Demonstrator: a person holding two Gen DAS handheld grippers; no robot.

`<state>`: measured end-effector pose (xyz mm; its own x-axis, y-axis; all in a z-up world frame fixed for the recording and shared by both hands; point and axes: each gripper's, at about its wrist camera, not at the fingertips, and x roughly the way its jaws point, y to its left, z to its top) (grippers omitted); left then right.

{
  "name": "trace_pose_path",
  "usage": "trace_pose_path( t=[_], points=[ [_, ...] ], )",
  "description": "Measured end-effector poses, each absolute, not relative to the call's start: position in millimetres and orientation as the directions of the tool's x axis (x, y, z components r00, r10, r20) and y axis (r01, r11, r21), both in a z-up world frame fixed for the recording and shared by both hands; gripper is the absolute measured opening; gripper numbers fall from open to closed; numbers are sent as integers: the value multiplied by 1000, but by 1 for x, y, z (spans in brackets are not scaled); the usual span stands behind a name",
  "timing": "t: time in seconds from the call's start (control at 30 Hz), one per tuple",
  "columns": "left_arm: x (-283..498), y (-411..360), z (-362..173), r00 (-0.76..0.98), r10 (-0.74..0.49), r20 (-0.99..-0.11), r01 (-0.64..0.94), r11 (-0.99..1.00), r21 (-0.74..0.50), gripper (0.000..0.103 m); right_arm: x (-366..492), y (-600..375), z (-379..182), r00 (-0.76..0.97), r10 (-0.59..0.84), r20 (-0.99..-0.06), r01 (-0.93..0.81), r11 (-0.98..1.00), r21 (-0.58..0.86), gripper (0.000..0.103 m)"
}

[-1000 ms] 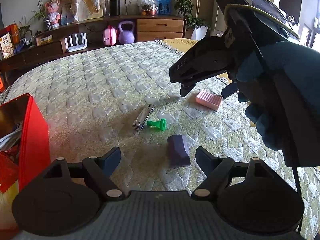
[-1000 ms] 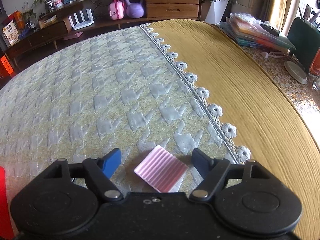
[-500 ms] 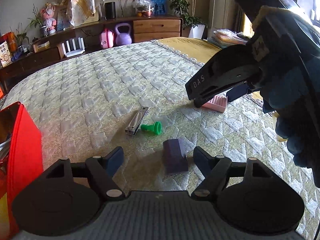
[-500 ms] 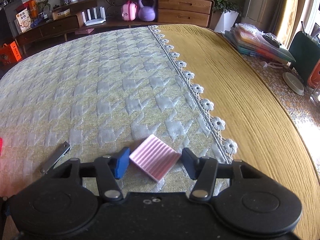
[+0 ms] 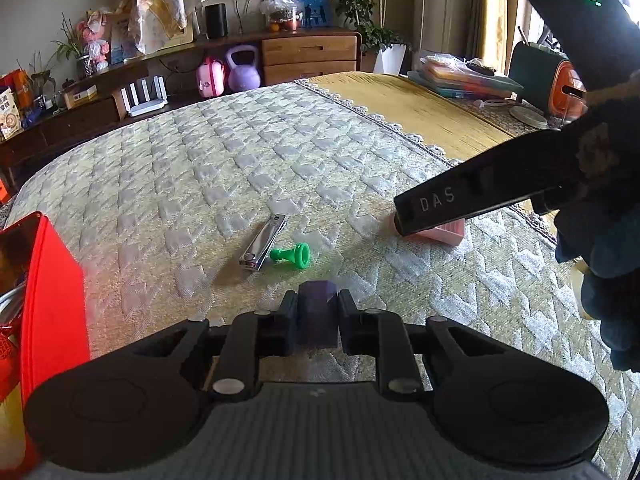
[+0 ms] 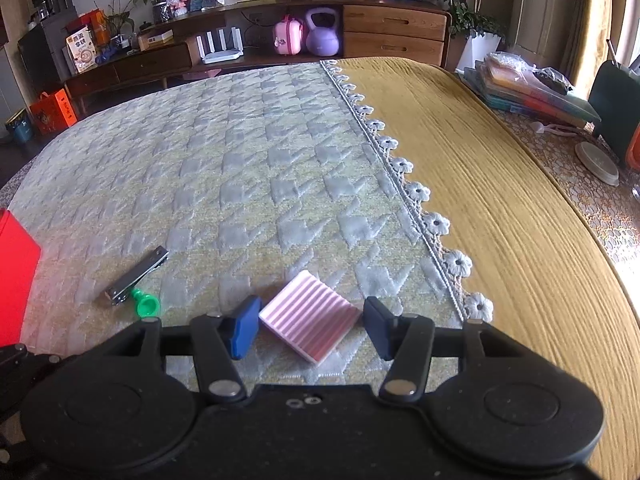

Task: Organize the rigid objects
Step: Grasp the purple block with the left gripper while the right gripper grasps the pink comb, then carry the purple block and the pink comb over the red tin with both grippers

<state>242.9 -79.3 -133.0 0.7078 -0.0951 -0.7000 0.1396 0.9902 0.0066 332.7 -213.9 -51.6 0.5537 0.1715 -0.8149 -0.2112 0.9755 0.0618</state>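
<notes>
Two grippers are mine here, one in each hand, both low over the quilted cover point(image 6: 224, 184) of the bed. My left gripper point(image 5: 318, 312) is clenched on the purple block point(image 5: 318, 312): both of its dark fingers point(image 5: 289, 320) press flat against the block's sides, and the block sits upright between them on the cover, near the edge closest to me. Just beyond it, toward the middle of the cover, the green chess pawn point(image 5: 291, 255) lies on its side, its head touching or almost touching the silver nail clipper point(image 5: 264, 242), which lies flat and slanted. My right gripper point(image 6: 310, 326) is released, its blue pads point(image 6: 242, 326) spread wide with the pink ribbed block point(image 6: 310, 316) lying flat between them; the left pad looks just beside one corner of that block, though I cannot tell whether it touches, and the right pad stands a little apart from it. From the left wrist view that gripper's black body, marked DAS, covers most of the pink block. The pink block lies near the lace flower trim point(image 6: 416, 192) where the quilted cover meets the mustard spread point(image 6: 512, 208). At the left edge of the cover stands the red box point(image 5: 52, 292), with something shiny inside that I cannot make out.
</notes>
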Motion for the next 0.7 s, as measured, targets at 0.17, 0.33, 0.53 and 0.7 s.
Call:
trace_pose_path(
  t=[0.17,0.33,0.53,0.7],
  points=[
    [238,-68,-129,688,-105,-718,120,992,-31,20,315,-217,-42,552,211,-806,-241,966,88,55],
    [227,-52,-120,680,-105,-726,94,994,-57,20,294,-215,-26,557,255,-791,-286,952,105,55],
    [207,-26,-104,677,-115,-727,58,993,-103,20,270,-211,-6,560,304,-771,-342,932,119,56],
    [188,-3,-87,684,-99,-722,22,993,-116,20,252,-204,8,561,339,-755,-383,915,126,56]
  ],
)
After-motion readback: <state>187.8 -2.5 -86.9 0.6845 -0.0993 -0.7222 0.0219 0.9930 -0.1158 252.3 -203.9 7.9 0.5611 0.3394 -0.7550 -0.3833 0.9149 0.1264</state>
